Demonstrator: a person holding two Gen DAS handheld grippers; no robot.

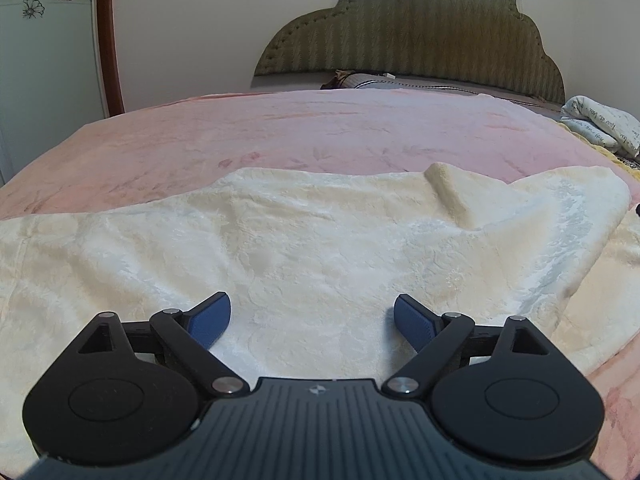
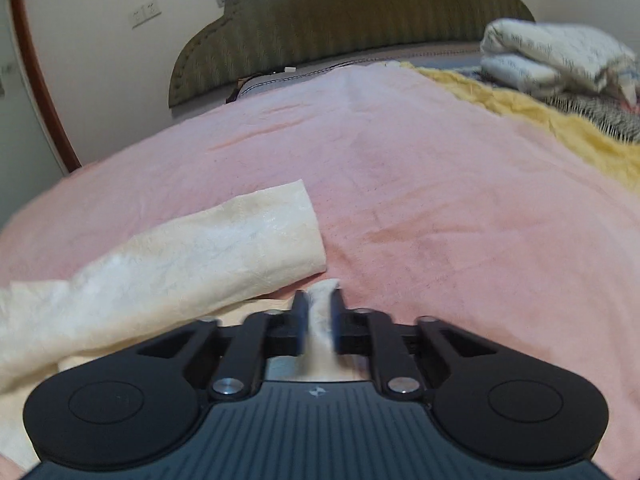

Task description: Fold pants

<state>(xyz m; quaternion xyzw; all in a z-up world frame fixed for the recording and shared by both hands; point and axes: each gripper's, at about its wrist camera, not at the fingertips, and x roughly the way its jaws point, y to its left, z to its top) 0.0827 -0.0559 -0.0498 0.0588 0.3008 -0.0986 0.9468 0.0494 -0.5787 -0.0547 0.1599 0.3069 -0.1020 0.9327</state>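
Cream fleece pants (image 1: 304,240) lie spread on the pink bed cover (image 1: 304,128), with a raised fold near their far right. My left gripper (image 1: 312,316) is open, its blue pads (image 1: 212,320) wide apart just above the cream cloth, holding nothing. In the right wrist view one cream pant leg (image 2: 192,256) stretches left to its cuff at the centre. My right gripper (image 2: 319,312) is shut on a strip of the pants' cream cloth (image 2: 322,300) that stands up between its fingers.
A green padded headboard (image 1: 420,36) stands at the far end of the bed. Folded white printed bedding (image 2: 556,60) and a yellow blanket (image 2: 560,120) lie at the far right. A brown door frame (image 1: 106,32) stands at the left.
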